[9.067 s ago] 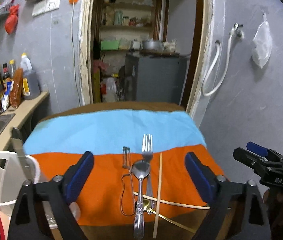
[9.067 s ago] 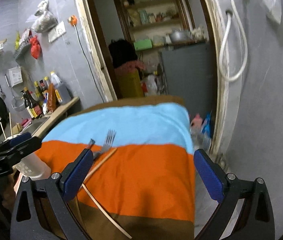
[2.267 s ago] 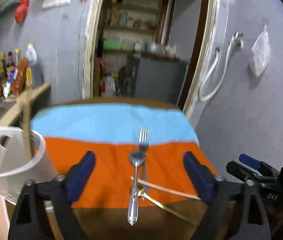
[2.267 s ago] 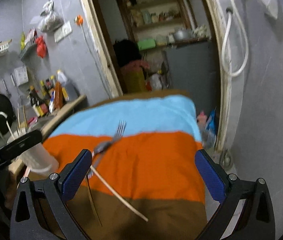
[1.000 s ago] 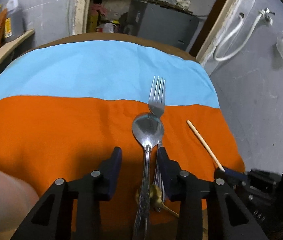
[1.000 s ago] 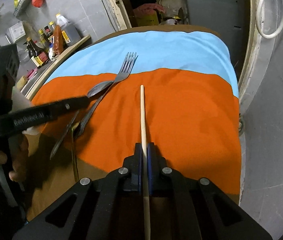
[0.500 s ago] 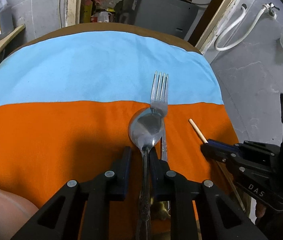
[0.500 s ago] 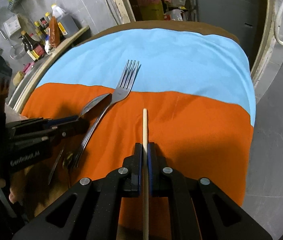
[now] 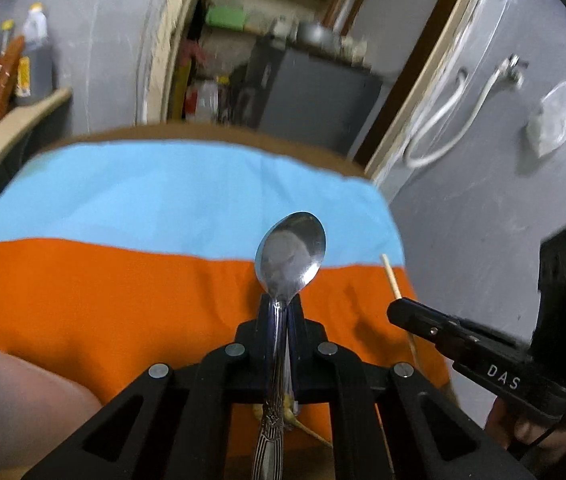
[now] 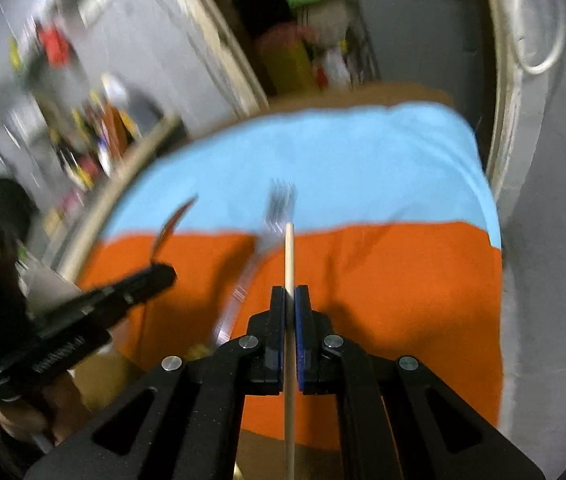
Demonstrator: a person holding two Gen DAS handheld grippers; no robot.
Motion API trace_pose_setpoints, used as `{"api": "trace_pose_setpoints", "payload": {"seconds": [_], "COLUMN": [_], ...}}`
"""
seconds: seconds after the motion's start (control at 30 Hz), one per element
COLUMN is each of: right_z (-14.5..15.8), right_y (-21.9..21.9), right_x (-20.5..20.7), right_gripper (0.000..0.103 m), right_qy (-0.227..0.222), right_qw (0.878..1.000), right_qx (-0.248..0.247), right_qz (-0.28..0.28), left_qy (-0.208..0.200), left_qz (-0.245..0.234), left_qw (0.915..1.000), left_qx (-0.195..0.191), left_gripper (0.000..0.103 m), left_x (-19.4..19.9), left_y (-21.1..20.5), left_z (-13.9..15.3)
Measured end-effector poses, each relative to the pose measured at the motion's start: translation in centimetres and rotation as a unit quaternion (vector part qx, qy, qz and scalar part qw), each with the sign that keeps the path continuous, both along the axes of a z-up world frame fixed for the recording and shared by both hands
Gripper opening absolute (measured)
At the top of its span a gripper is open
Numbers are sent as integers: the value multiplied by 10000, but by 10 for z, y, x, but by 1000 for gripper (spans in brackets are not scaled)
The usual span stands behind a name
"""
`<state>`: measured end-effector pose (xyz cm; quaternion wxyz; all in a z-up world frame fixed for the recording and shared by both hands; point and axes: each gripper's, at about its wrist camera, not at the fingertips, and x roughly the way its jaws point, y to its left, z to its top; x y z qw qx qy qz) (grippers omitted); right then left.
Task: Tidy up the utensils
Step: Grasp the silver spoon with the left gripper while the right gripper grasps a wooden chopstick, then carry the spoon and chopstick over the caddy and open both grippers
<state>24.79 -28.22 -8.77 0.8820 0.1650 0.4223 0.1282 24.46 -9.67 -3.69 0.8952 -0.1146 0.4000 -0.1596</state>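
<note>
Right view is motion-blurred; the fork (image 10: 279,204) at frame centre is smeared, its handle hard to trace. One spoon (image 9: 289,258), one chopstick (image 10: 289,264), one fork counted. Left gripper (image 9: 279,312) is clamped on the shiny spoon's neck — bowl raised, lower centre. Right gripper (image 10: 290,300) is clamped on the pale chopstick over the orange cloth (image 10: 403,280).

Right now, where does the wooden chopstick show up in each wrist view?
Left wrist: the chopstick stands right of centre, beside the spoon, gripped by the right claw.
Right wrist: the chopstick runs up the centre, pinched in the right claw.
Shared landmark: the seam where the orange cloth meets the blue.
</note>
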Motion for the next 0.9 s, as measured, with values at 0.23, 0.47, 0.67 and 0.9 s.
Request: {"api": "trace_pose_setpoints", "payload": {"seconds": [0.23, 0.47, 0.67, 0.9], "right_z": [37, 87, 122, 133], "right_y": [18, 53, 94, 144], "right_x": [-43, -72, -65, -51], "right_gripper": [4, 4, 4, 4], "right_qy": [-1579, -2742, -3261, -3516], "right_qw": [9867, 9604, 9398, 9198], "right_qx": [223, 413, 1018, 1741], "right_qz": [-315, -280, -98, -85], "left_qy": [-710, -1334, -1787, -2081], "left_qz": [224, 560, 1078, 1836], "left_qw": [9970, 9892, 9773, 9587], "left_qx": [-226, -238, -374, -624], "left_gripper": [7, 7, 7, 7], "left_x": [-33, -58, -74, -75], "left_y": [20, 57, 110, 180], "left_z": [36, 81, 108, 115]}}
